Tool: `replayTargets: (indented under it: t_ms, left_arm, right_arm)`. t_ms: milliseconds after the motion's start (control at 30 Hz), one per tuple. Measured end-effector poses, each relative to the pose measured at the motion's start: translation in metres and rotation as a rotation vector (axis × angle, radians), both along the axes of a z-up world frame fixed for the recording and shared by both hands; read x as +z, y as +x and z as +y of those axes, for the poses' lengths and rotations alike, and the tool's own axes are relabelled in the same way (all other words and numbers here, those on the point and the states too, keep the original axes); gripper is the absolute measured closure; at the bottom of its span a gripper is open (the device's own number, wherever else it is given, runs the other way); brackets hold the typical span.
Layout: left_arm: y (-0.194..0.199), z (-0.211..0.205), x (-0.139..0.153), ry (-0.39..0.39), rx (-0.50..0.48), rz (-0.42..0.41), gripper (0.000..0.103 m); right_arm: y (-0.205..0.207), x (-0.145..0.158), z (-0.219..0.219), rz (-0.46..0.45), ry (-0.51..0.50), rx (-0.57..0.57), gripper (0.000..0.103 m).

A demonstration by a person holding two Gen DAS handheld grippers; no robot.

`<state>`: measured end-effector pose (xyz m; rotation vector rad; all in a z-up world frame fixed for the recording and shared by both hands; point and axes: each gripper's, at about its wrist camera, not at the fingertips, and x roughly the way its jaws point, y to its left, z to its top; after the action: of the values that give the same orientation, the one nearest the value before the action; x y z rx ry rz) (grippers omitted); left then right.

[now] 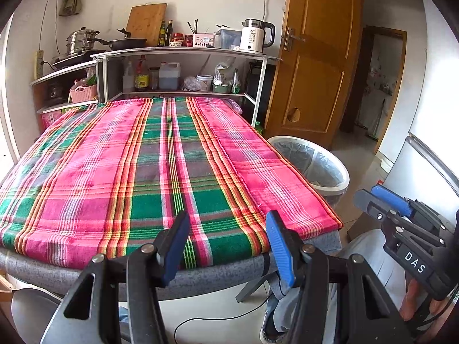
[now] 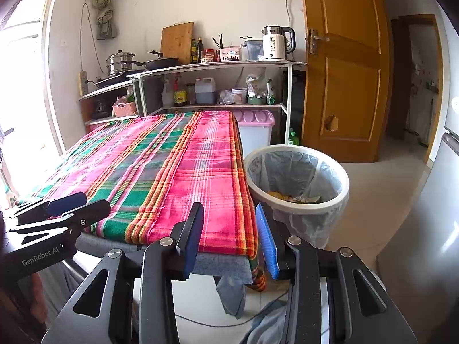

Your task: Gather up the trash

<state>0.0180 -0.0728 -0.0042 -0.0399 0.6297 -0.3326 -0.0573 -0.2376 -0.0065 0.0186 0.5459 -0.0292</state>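
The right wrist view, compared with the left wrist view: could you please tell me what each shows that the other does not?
Only the right wrist view shows the trash lying in the lined bin, and the pink-lidded storage box nearly whole. Only the left wrist view shows the table's grey padded front edge across its width. Both show the plaid cloth with nothing on it, the kettle, and the left gripper and right gripper open and empty.

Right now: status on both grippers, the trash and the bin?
Left gripper open, empty. Right gripper open, empty. Trash bin beside plaid table, scraps already inside. No trash visible on the cloth; nothing in the way.
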Motion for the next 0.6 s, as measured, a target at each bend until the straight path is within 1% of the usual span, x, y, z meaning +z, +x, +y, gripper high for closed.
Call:
replayTargets:
  t_ms: [600]
  left_arm:
    - [0.0008, 0.0014, -0.0004, -0.001, 0.017, -0.004, 0.046]
  right_arm:
    - [0.0045, -0.0024, -0.0017, 0.007, -0.007, 0.007, 0.064]
